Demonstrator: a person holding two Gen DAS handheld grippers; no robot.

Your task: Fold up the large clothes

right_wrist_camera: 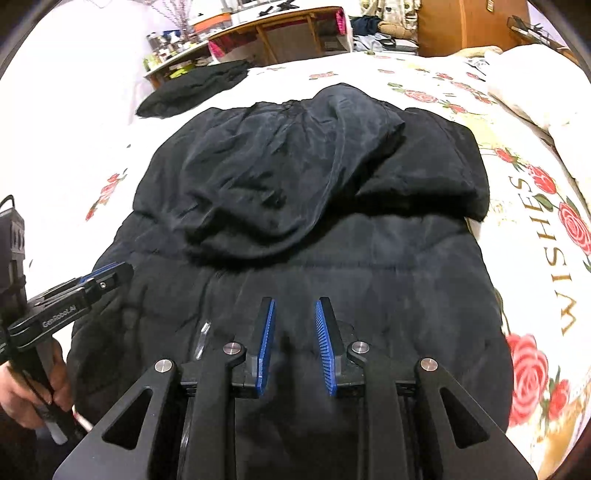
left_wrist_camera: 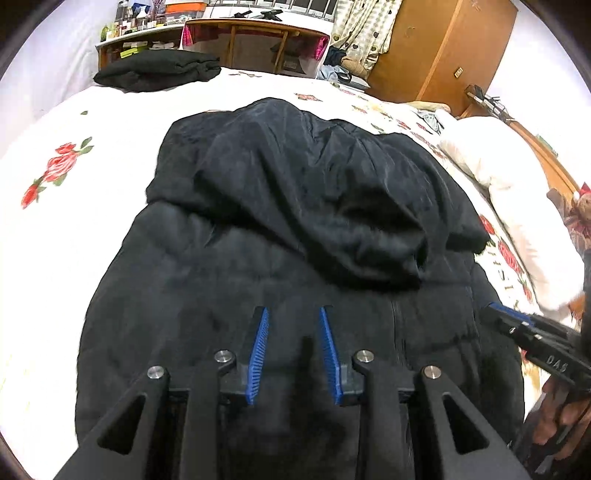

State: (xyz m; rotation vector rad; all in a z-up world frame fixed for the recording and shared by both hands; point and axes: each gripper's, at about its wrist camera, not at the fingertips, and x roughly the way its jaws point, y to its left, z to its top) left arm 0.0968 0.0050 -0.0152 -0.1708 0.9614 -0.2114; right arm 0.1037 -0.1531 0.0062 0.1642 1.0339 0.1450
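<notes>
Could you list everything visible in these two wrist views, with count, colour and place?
jacket: one, black, hooded, spread on the bed, hood folded onto its body.
folded garment: one, black, far left part of the bed.
bedsheet: one, white with red roses, under the jacket.
quilt: one, cream, right side of the bed.
desk: one, wooden, beyond the bed.
shelf: one, cluttered with bottles, left of the desk.
cabinet: one, brown wood, far right.
left gripper: one, black with blue pads, jaws apart, empty, above the jacket.
right gripper: one, same colours, jaws apart, empty.
hand: one, gripping the left gripper's handle.
</notes>
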